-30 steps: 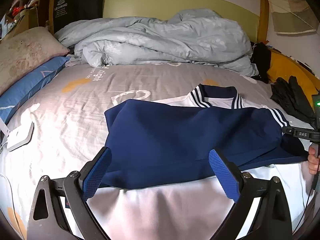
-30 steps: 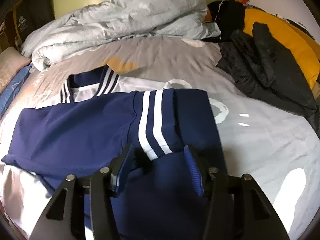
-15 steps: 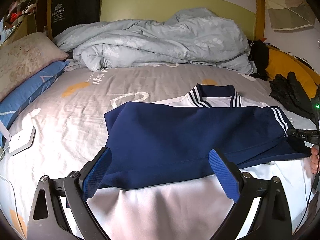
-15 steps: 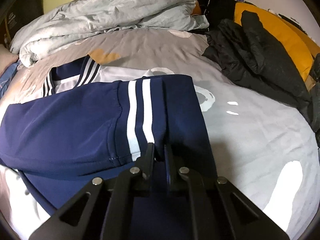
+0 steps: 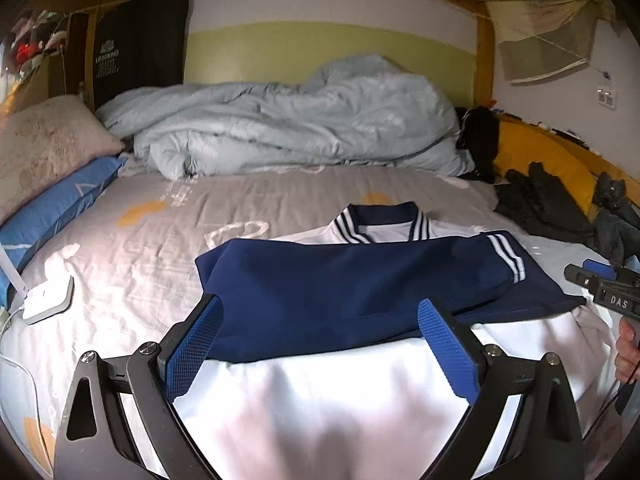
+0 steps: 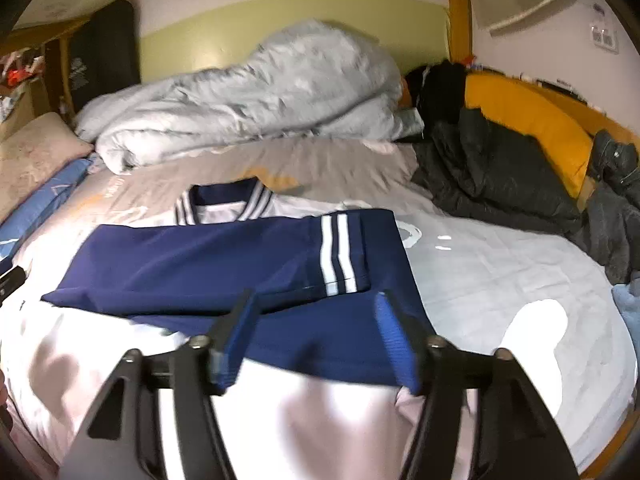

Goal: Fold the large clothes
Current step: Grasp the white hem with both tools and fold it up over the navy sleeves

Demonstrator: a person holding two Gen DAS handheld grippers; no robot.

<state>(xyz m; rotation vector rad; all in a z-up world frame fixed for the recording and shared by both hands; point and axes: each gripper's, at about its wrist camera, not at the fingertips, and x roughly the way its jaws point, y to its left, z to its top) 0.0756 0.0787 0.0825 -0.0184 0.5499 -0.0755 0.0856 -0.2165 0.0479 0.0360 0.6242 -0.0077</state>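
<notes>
Both grippers are held angled down over the jacket on the bed.

The left gripper is spread wide, nothing gripped; the right gripper is opening, its pads clear of the folded navy sleeves.

A white shirt with a navy striped collar lies flat near the front edge of the bed. Its two navy sleeves are folded across the chest.
</notes>
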